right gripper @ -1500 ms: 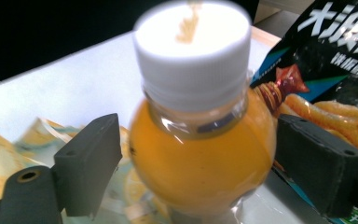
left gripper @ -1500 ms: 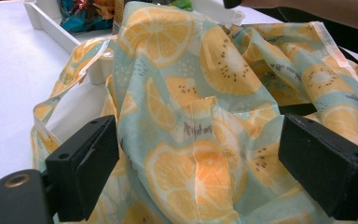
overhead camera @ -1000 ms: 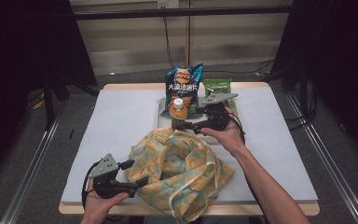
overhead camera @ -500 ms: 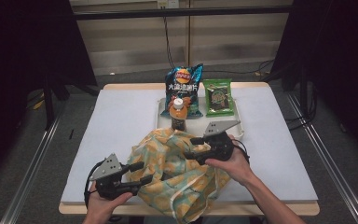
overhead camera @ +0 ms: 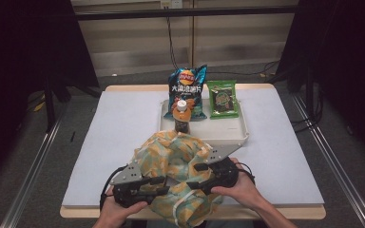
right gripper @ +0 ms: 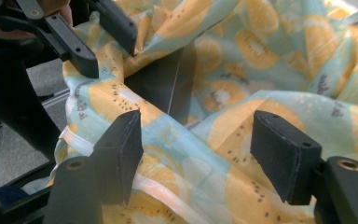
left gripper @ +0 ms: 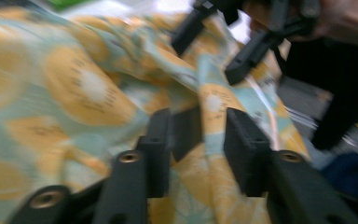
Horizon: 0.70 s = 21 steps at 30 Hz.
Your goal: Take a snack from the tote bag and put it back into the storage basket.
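Dark room, white tabletop [overhead camera: 100, 142] under a fixed overhead camera. Fruit-print cloth bag [overhead camera: 178, 164] is slumped at the near edge, directly between both grippers.

Left gripper [left gripper: 198, 140]: jaws have just been closing, fold of bag fabric between them, but a gap on each side is seen in the left gripper view; not clamped yet, fabric not pinched. Seen from above at [overhead camera: 164, 183].

Right gripper [right gripper: 196, 140]: jaws spread wide, just been opening a little, bag rim lying between them, pads not pressed on it. Nothing held. Seen from above at [overhead camera: 200, 175].

Bag mouth: a dark gap is seen just ahead of the right gripper in its view; contents cannot be told.

Tray [overhead camera: 240, 135] sits beyond the grippers, past the bag. On it: bottle [overhead camera: 181, 116] upright at the bag-side edge, chip bag [overhead camera: 188, 90] and green packet [overhead camera: 222, 99] standing behind.

Risks, as judged:
- Thin slippery fabric; only one layer or a shallow fold may be caught by the left gripper, so it slips out when pulled.
- Bag overhangs the tabletop's near edge; an uneven pull could drag it off.
- Bottle stands just behind the bag; fabric being lifted or spread could tip it.
- Grippers are close together; jaws could collide.
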Motion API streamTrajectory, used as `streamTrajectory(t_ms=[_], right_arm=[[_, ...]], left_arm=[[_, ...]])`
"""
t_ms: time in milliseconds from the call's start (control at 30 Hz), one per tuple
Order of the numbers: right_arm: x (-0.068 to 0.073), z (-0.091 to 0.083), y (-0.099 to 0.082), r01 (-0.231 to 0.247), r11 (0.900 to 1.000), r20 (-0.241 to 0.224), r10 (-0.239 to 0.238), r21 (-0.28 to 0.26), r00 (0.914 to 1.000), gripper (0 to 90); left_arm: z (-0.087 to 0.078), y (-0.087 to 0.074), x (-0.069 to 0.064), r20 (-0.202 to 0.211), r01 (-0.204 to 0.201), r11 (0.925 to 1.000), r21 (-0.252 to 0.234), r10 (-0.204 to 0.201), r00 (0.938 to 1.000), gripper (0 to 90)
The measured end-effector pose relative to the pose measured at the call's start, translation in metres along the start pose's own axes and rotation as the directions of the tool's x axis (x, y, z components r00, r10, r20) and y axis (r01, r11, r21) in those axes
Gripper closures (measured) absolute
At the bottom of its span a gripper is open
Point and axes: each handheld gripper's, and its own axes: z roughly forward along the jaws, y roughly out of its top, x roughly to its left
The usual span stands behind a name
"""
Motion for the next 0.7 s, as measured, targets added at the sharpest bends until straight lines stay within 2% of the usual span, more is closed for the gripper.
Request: streamTrajectory(t_ms=[67, 167, 300, 367, 567, 633, 700], right_arm=[[0.002, 0.001, -0.002, 0.006, 0.9999, -0.003, -0.006, 0.011, 1.0000, 33.5], [0.005, 0.003, -0.001, 0.014, 0.9998, -0.020, -0.014, 0.014, 0.9997, 36.5], [0.012, 0.005, -0.004, 0.028, 0.9993, -0.027, -0.027, 0.026, 0.9992, 33.5], [0.014, 0.003, -0.007, 0.034, 0.9987, -0.034, -0.033, 0.037, 0.9989, 31.1], [0.021, -0.003, -0.022, 0.040, 0.9972, -0.033, -0.038, 0.063, 0.9987, 27.5], [0.022, -0.002, -0.025, 0.033, 0.9972, -0.044, -0.030, 0.068, 0.9986, 27.6], [0.022, -0.002, -0.025, 0.028, 0.9974, -0.054, -0.025, 0.066, 0.9982, 29.0]], left_arm=[[0.004, -0.004, -0.001, 0.038, 0.001, 0.9995, 0.031, -0.002, 0.9993, 70.9], [0.009, -0.004, -0.003, 0.050, -0.013, 0.9984, 0.056, 0.010, 0.9987, 74.0], [0.012, -0.002, -0.005, 0.057, -0.010, 0.9978, 0.066, 0.006, 0.9984, 73.9], [0.014, -0.001, -0.005, 0.062, 0.007, 0.9983, 0.057, -0.010, 0.9980, 69.3], [0.013, 0.000, -0.011, 0.074, -0.018, 0.9972, 0.072, 0.013, 0.9972, 64.0], [0.009, 0.000, -0.015, 0.101, -0.032, 0.9975, 0.063, 0.025, 0.9946, 64.9], [0.005, -0.002, -0.018, 0.099, -0.035, 0.9965, 0.077, 0.027, 0.9947, 67.3]])
